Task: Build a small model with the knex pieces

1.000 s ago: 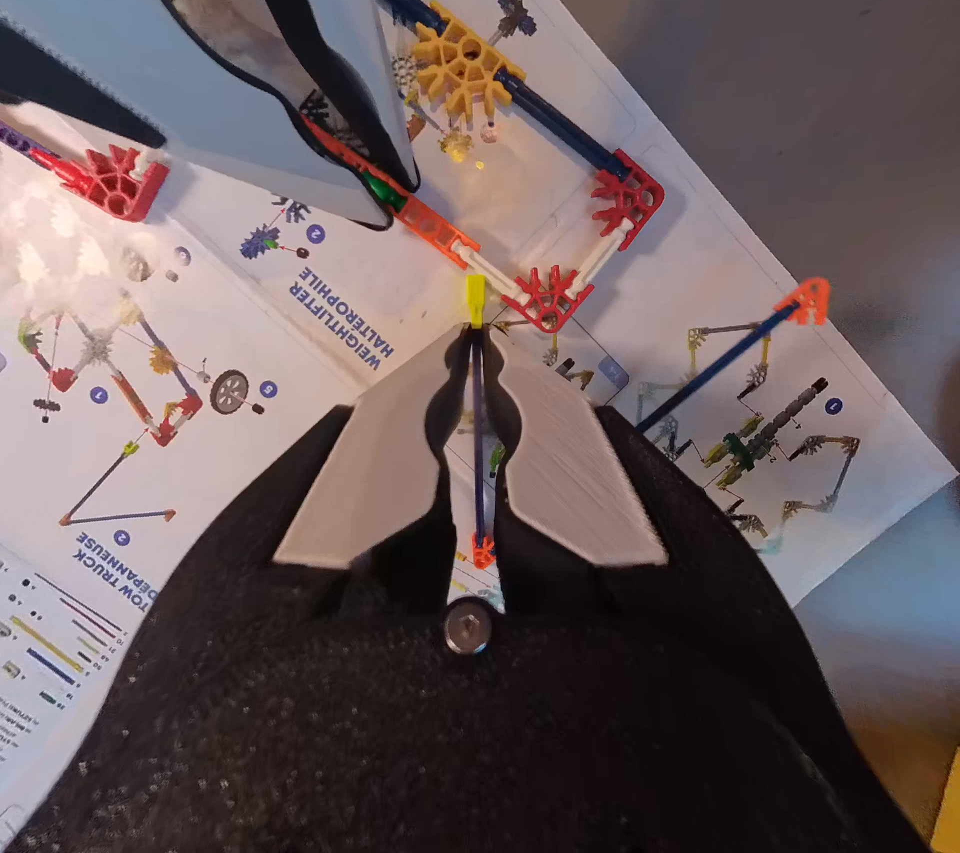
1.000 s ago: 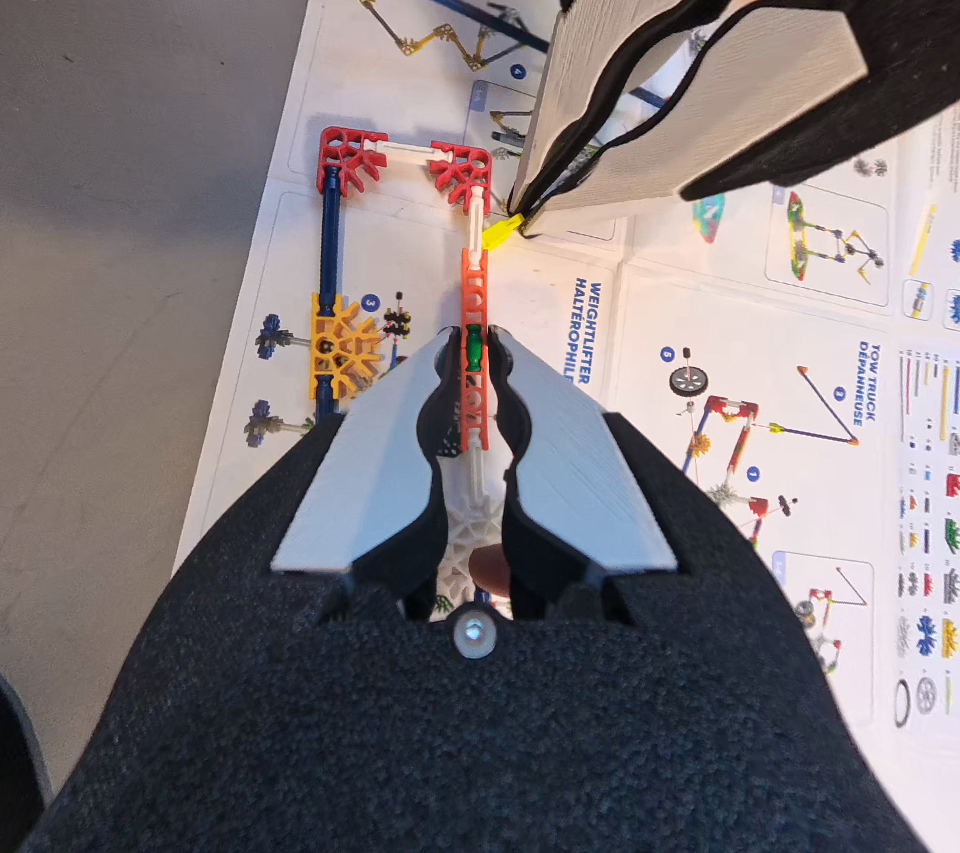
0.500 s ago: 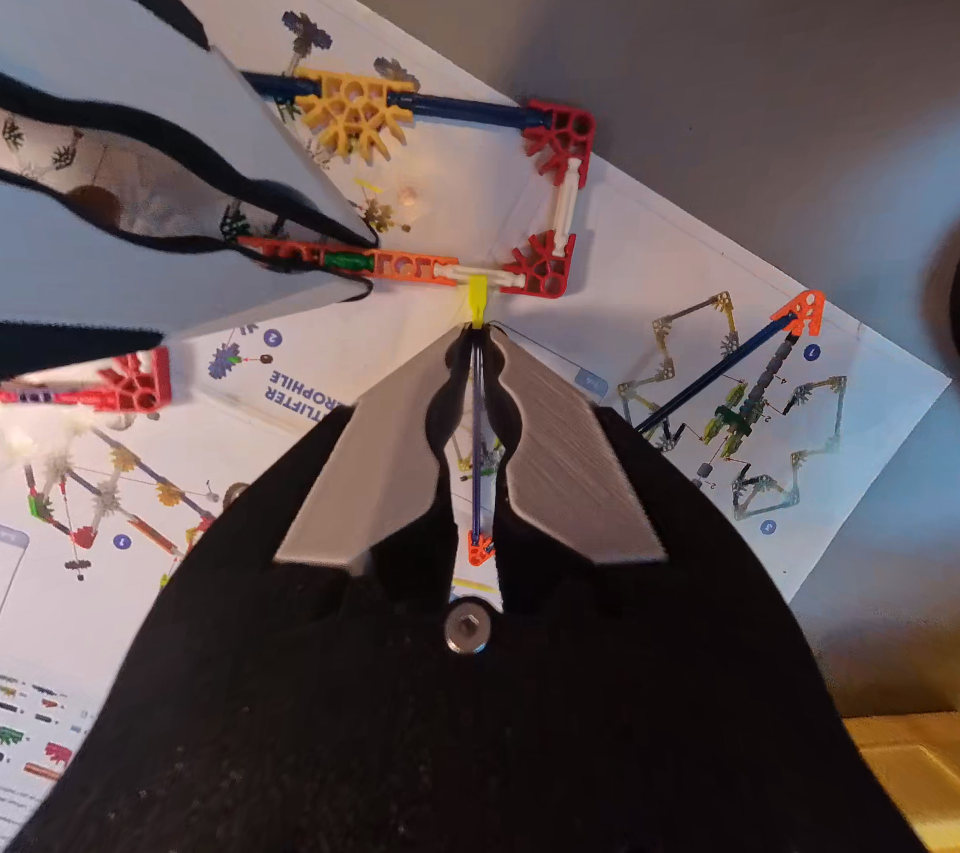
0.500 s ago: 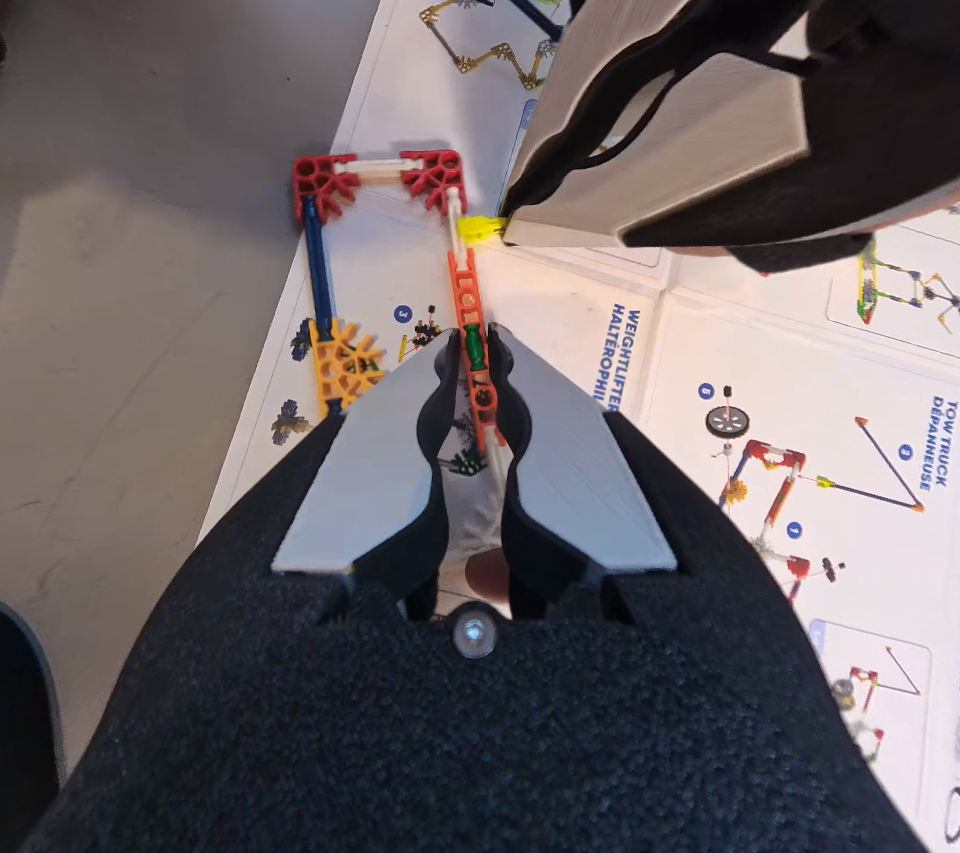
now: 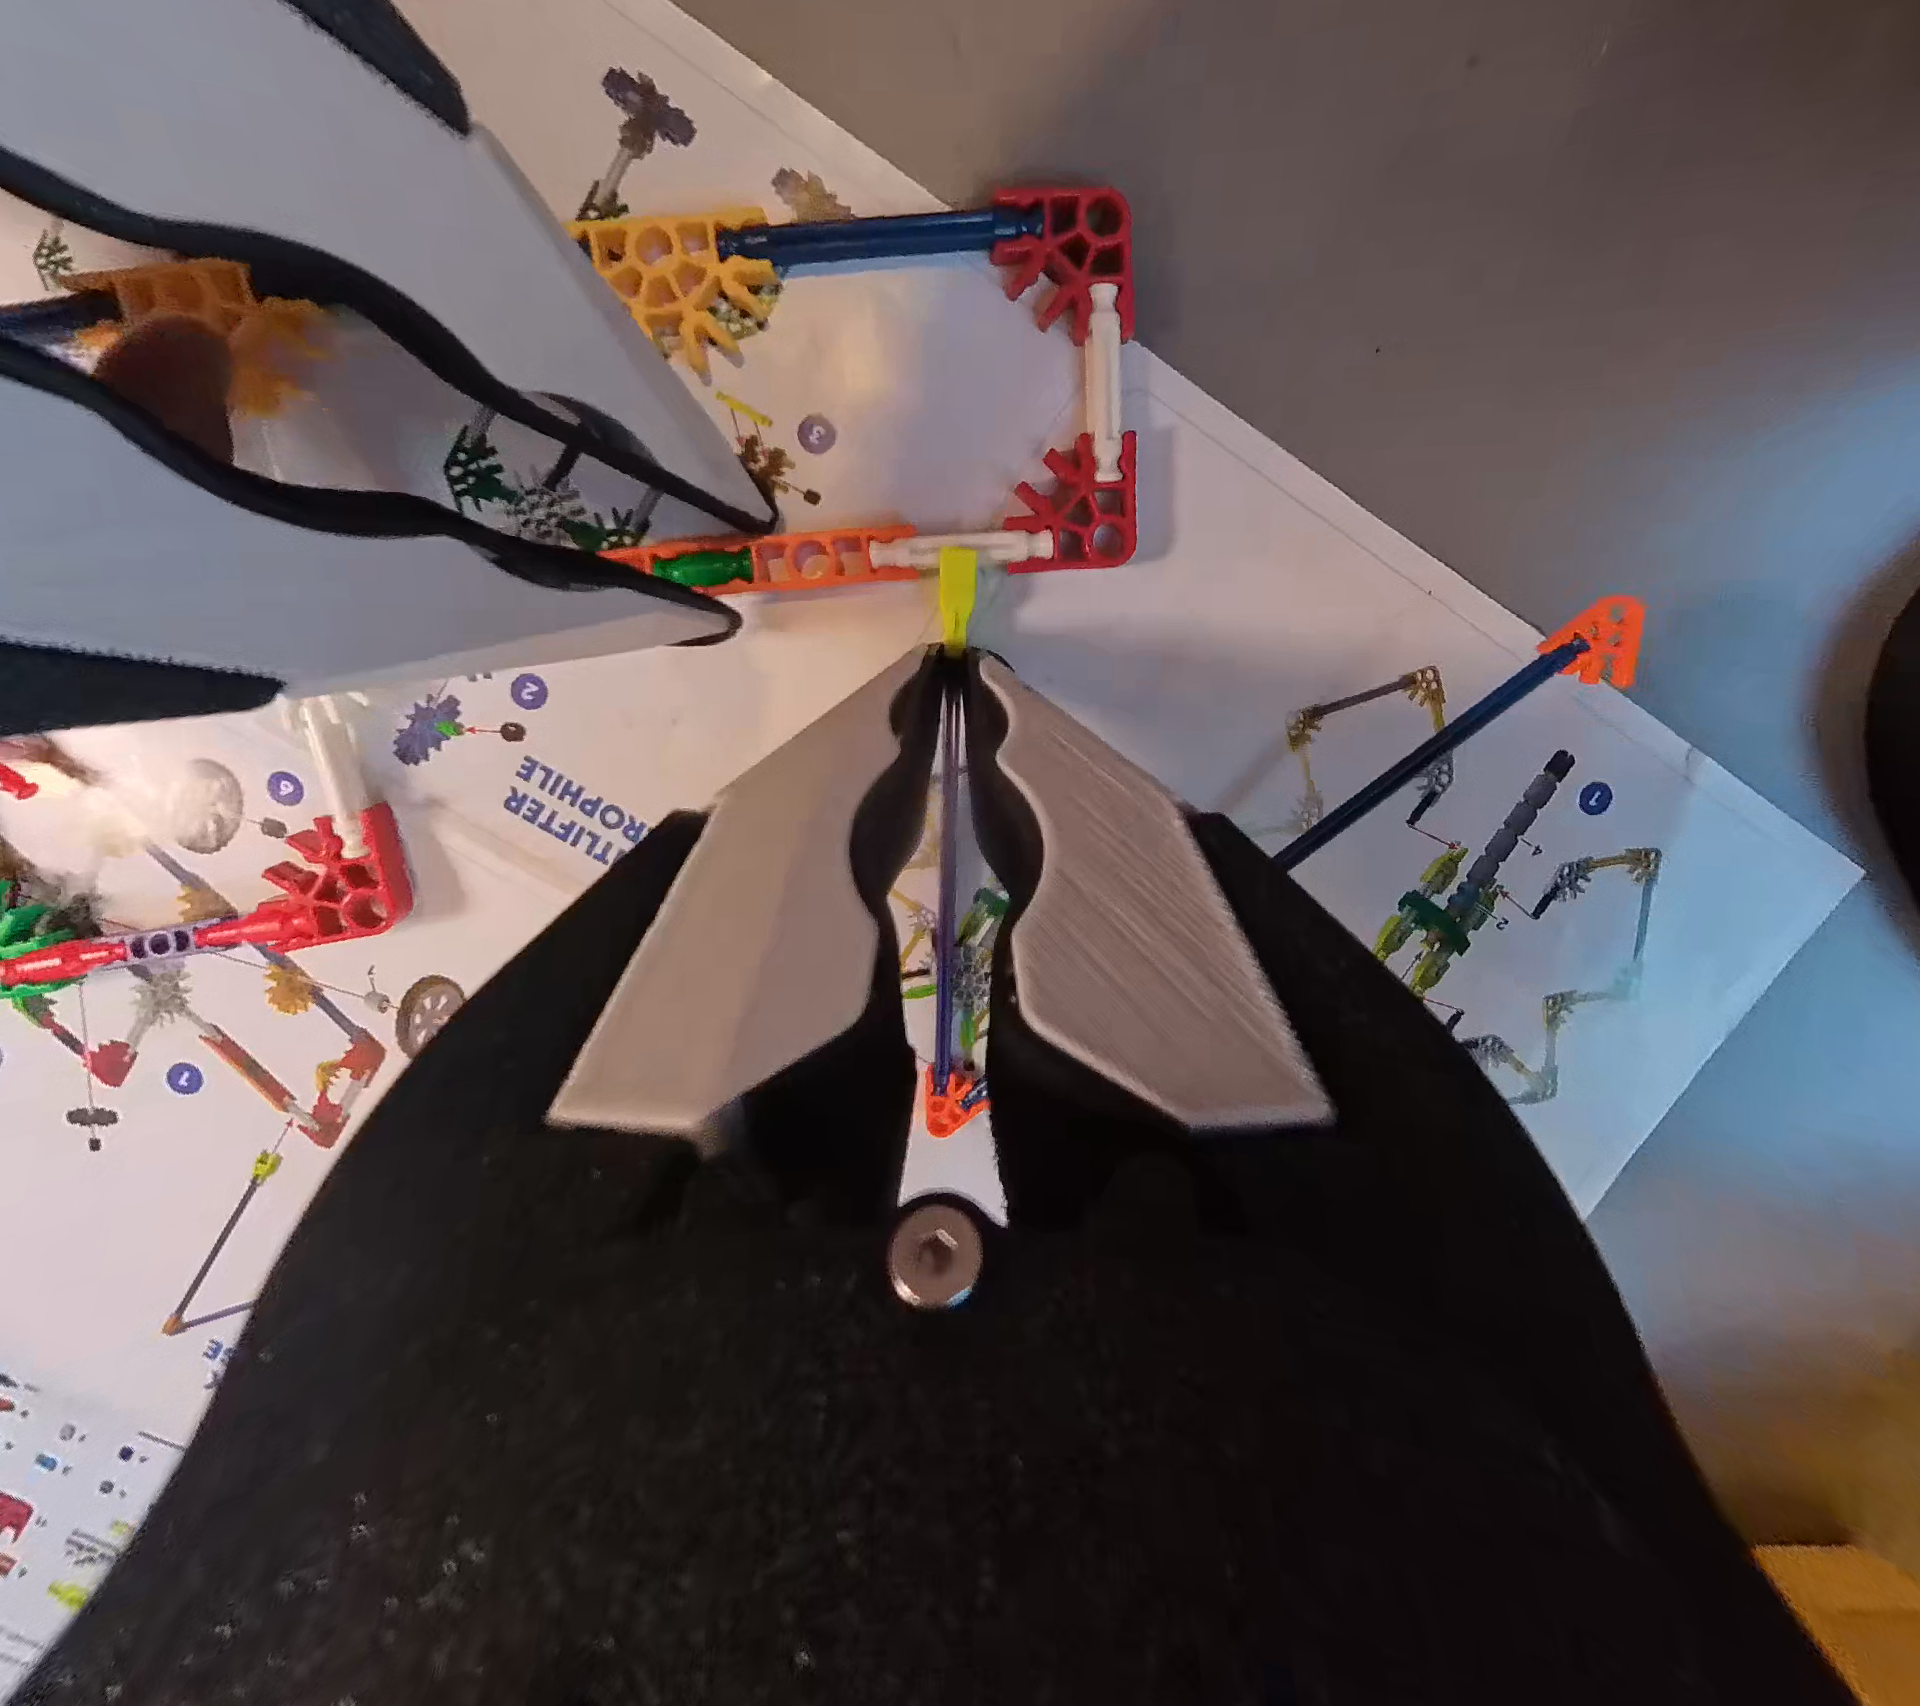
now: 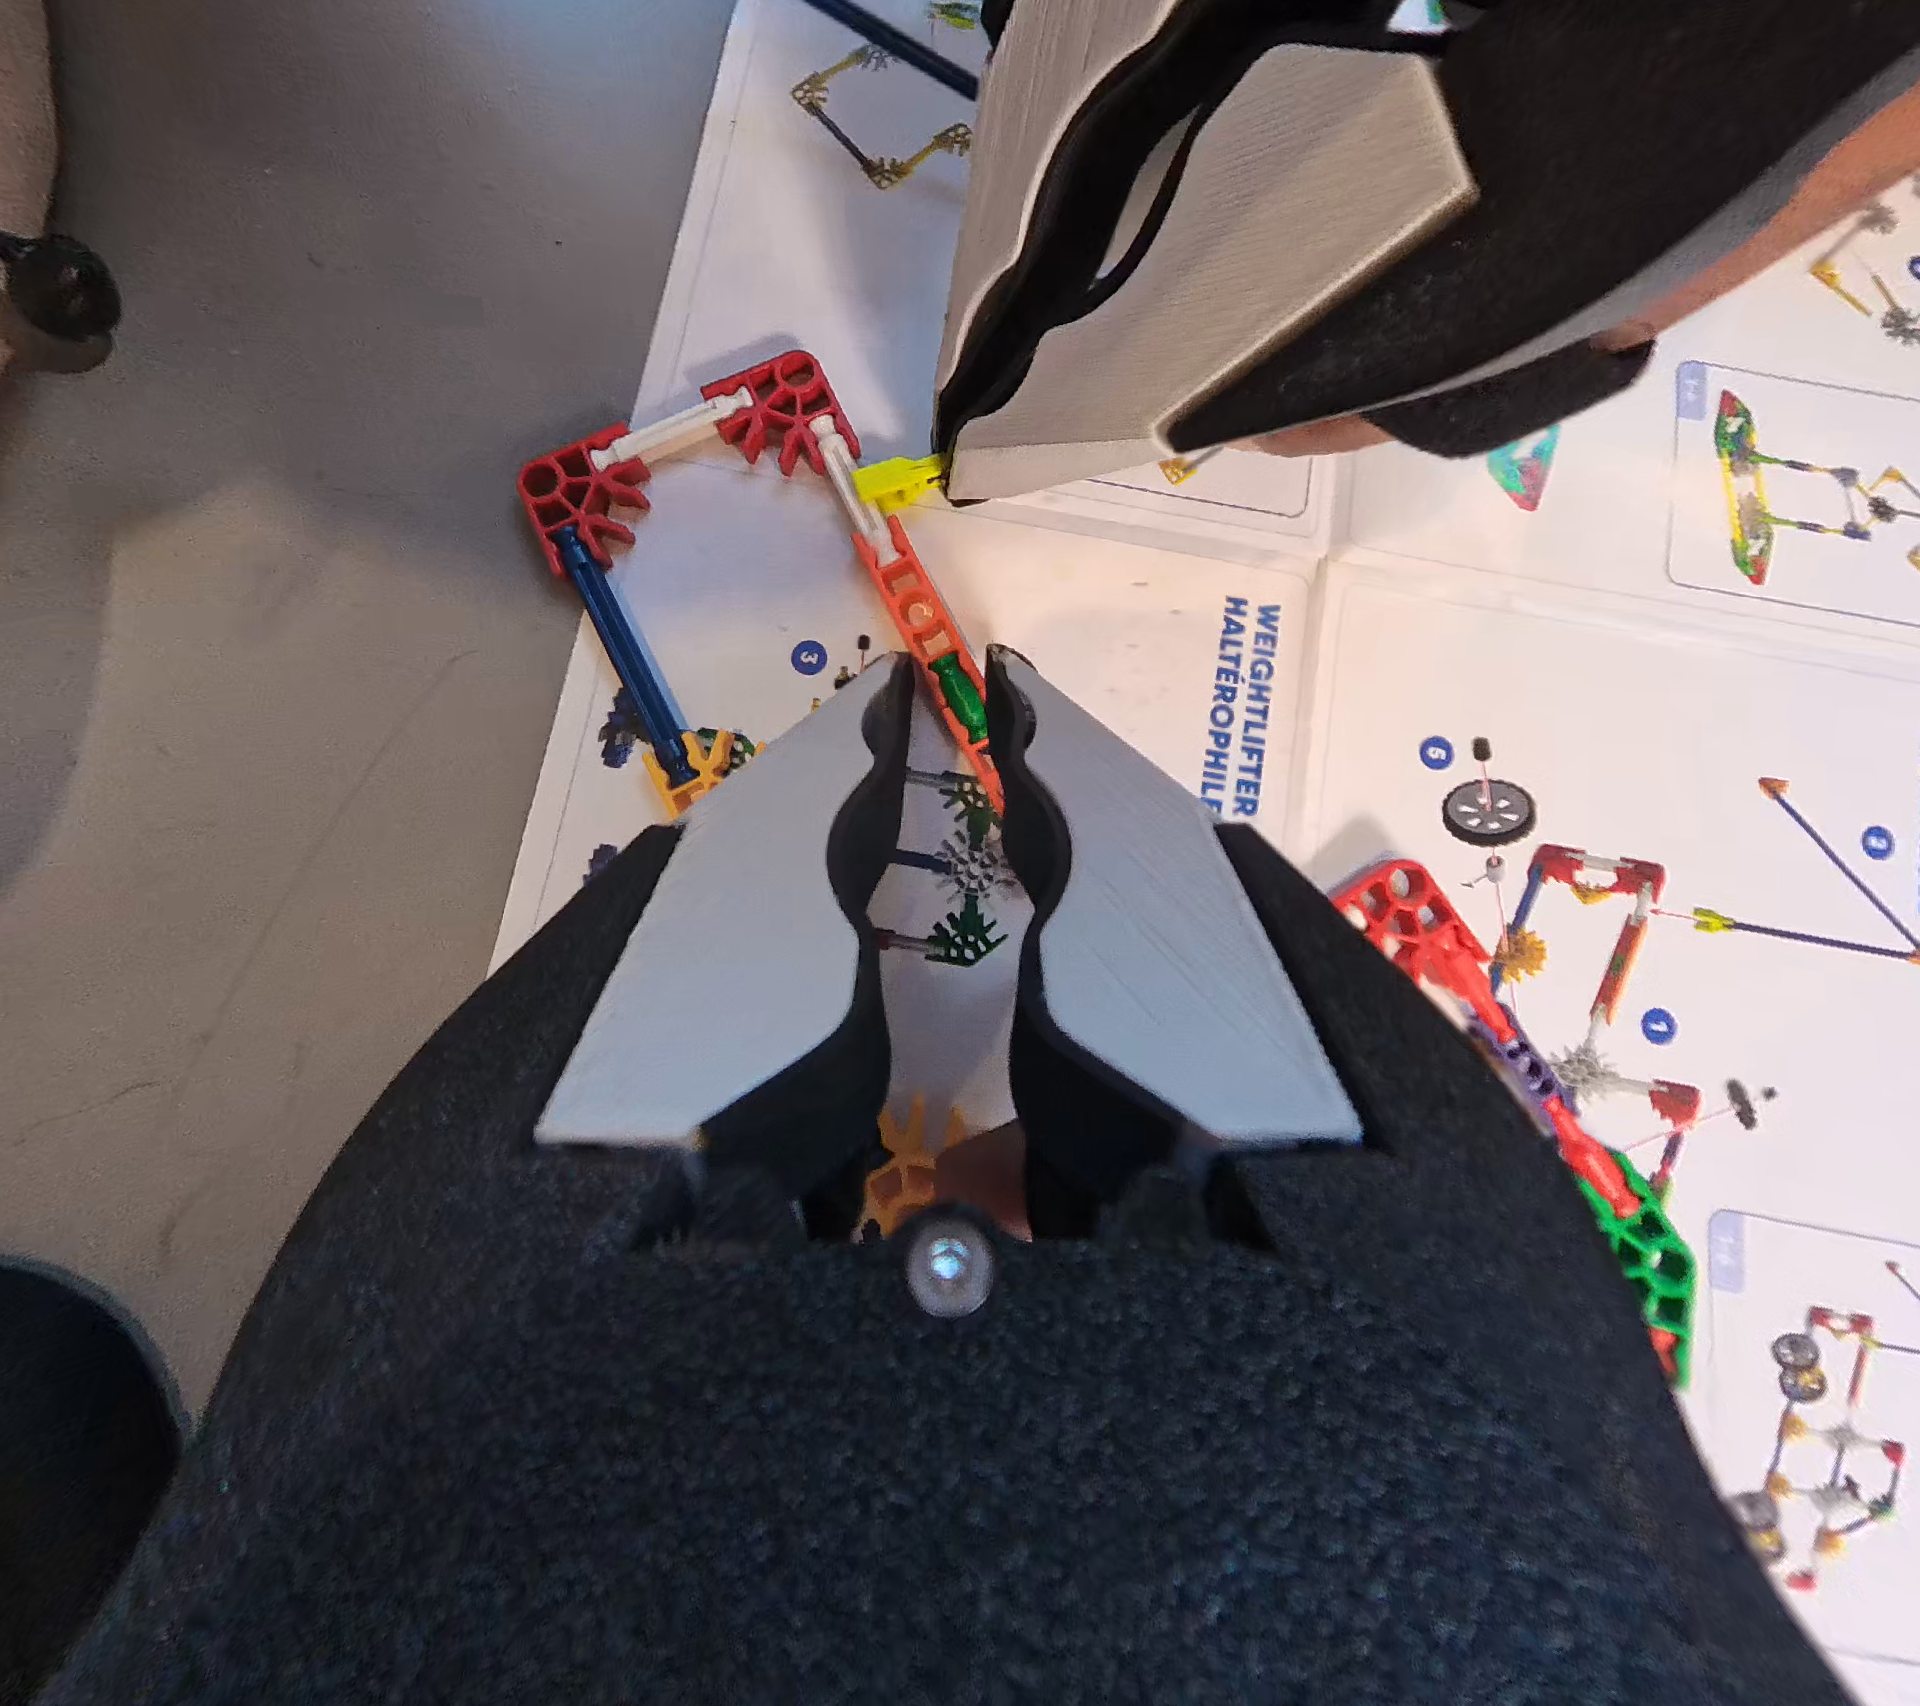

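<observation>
My left gripper (image 5: 951,657) is shut on a thin dark blue rod (image 5: 948,877) with a yellow clip (image 5: 956,596) at its front end and a small orange connector (image 5: 951,1106) at its back. The clip touches a short white rod (image 5: 1003,547) of a flat toy frame, between a long orange connector (image 5: 821,560) and a red corner connector (image 5: 1081,513). My right gripper (image 6: 948,664) pinches that orange connector (image 6: 914,607), which carries a green piece and lies slanted between the fingertips. The left gripper (image 6: 945,461) and the clip (image 6: 894,480) also show in the right wrist view.
The frame lies on a white printed instruction sheet (image 5: 1195,700) on a grey table (image 5: 1455,98). A loose blue rod with an orange connector (image 5: 1455,742) lies to the right. A red, purple and green assembly (image 6: 1455,950) lies beside my right gripper. A yellow connector (image 5: 675,274) joins the frame's blue rod. About 5 centimetres separates my left fingertips from my right.
The yellow clip has moved up against the white rod. The frame has turned and now lies slanted between my right gripper's fingertips. Both views have swung round.
</observation>
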Available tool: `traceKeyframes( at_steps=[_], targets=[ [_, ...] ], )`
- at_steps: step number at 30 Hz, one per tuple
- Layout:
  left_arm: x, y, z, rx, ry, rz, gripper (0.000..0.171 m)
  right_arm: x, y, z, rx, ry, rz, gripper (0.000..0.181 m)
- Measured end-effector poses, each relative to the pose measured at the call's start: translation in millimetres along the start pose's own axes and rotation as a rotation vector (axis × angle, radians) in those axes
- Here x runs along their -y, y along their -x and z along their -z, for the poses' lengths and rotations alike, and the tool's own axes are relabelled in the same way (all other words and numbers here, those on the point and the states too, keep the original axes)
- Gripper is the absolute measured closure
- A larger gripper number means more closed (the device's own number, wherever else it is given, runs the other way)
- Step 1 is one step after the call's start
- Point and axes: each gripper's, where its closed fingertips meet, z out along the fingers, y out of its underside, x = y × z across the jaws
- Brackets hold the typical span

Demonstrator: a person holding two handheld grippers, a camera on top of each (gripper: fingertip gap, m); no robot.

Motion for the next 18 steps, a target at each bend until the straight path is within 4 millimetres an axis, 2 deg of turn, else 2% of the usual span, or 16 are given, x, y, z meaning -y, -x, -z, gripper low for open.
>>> traceKeyframes(
  at_steps=[3, 8, 18],
  targets=[
    [0, 0, 0, 0.01, 0.011, 0.001, 0.171, 9, 7, 0, 0.044, -0.009, 0.044, 0.169],
    [0, 0, 0, 0.018, 0.032, -0.002, 0.171, 8, 7, -11, 0.039, 0.04, 0.098, 0.168],
    [0, -1, -1, 0.036, 0.034, 0.047, 0.171, 9, 7, -12, 0.083, 0.06, 0.161, 0.171]
  ],
)
